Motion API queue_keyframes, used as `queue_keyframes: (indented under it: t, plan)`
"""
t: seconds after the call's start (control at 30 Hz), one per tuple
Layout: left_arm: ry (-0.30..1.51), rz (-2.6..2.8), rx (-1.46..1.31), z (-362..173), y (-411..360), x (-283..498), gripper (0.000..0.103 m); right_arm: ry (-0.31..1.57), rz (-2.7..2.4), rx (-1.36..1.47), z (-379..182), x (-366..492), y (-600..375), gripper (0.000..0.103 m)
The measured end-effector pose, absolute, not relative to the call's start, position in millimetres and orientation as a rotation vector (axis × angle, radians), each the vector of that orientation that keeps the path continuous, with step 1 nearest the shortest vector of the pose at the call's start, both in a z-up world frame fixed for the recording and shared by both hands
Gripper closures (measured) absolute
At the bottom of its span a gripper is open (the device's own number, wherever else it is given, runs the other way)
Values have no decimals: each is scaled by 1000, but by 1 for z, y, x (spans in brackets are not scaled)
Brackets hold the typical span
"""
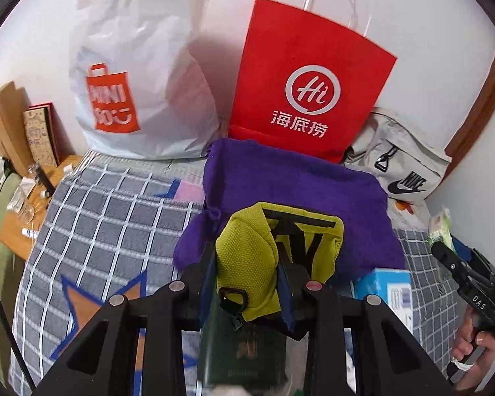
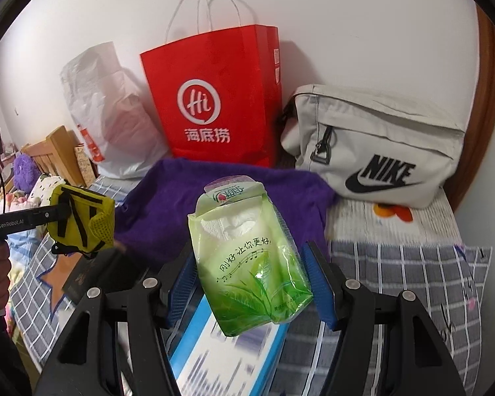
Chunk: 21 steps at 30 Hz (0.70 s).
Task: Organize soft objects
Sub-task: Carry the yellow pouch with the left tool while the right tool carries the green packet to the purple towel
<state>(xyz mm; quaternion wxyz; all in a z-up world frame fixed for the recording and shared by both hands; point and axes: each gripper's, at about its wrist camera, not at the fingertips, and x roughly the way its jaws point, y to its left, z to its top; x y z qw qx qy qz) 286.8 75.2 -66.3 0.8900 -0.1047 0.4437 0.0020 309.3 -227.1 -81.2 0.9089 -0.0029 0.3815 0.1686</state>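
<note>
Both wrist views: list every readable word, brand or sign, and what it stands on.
"MINISO": white plastic bag.
"Hi" and "海底捞": red paper bag.
"NIKE" with swoosh: grey pouch.
"刚好让你更好": green tissue pack.
"GenRobot.AI": left tongs, seen from the right wrist.
"DAS": right tongs, seen from the left wrist.
Blue box print: too blurred.

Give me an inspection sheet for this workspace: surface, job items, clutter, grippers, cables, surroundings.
Surface: bed with grey checked cover.
Job's things: yellow pouch in the left gripper; green tissue pack in the right gripper; purple towel lying on the bed.
Clutter: blue box, dark booklet, red bag, white bag and grey Nike bag along the wall.
Grippers: left gripper shut on the pouch; right gripper shut on the pack.
Cables: thin black cable at far left.
Surroundings: white wall, wooden headboard.
</note>
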Motion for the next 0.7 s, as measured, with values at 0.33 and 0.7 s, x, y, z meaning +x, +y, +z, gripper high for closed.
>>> queue_keyframes:
  t: [0.33, 0.7]
  plan:
    - [973, -22, -216, -95, 68, 363, 71, 859, 354, -26, -115, 374, -217, 41]
    - [1036, -33, -236, -126, 65, 418, 71, 965, 362, -82, -162, 412, -208, 41]
